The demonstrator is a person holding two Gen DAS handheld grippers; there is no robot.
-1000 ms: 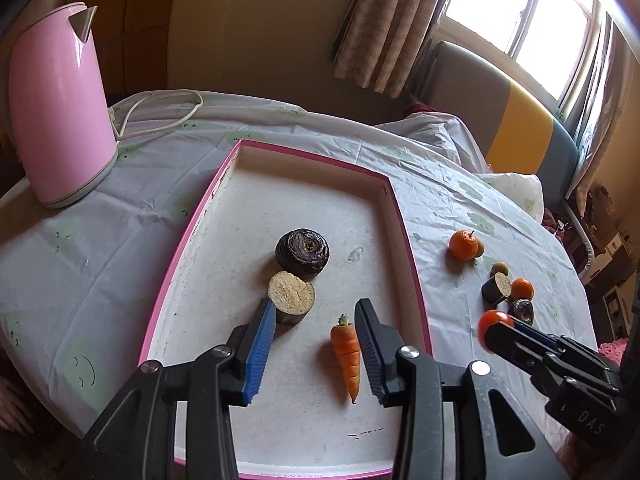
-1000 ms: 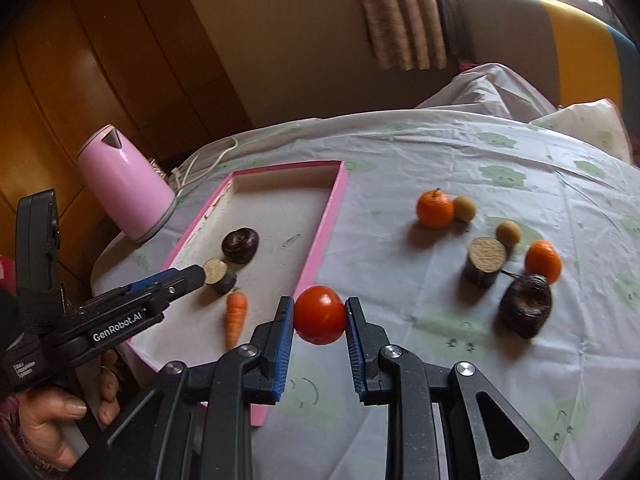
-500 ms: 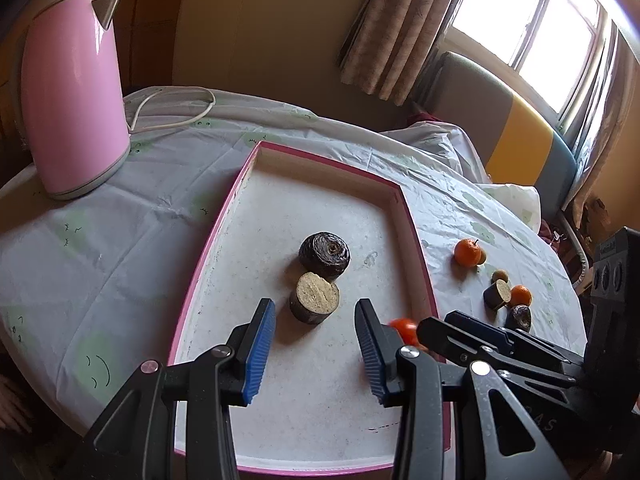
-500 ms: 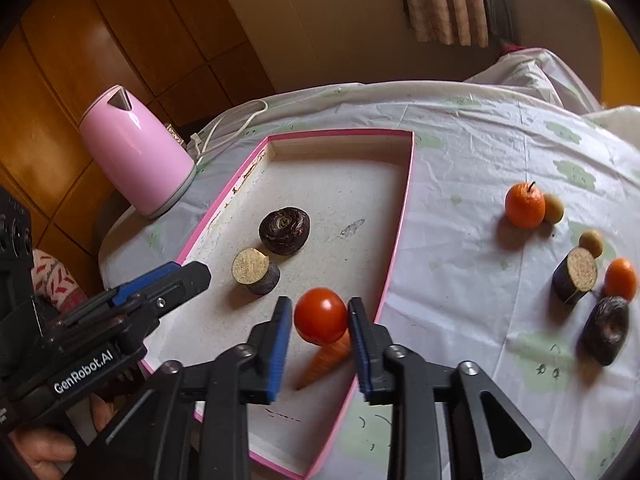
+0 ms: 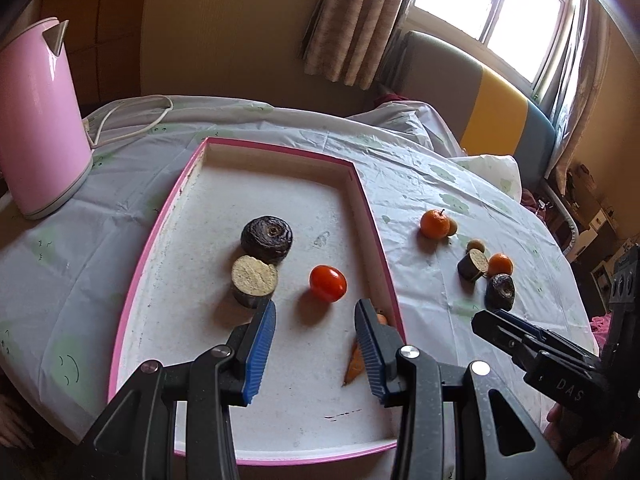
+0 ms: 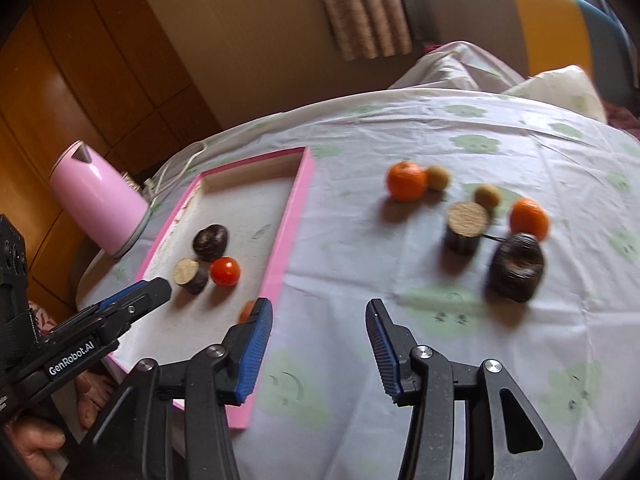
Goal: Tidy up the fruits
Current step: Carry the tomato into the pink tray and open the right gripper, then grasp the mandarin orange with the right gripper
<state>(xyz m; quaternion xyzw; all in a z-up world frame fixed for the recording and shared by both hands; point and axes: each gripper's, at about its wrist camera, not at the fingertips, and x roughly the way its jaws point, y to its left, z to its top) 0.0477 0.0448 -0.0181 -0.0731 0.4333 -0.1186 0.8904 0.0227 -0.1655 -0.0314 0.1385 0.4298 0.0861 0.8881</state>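
Left wrist view: a glossy red tomato lies in the pink tray, at four o'clock of the dark round piece. Left gripper stands apart, empty; right gripper has just been opening, nothing between its jaws.

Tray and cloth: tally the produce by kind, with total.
Tomato: 1
Carrot: 1
Orange fruit: 2
Small tan fruit: 2
Dark whole pieces: 2
Dark cut pieces: 2
Total: 10
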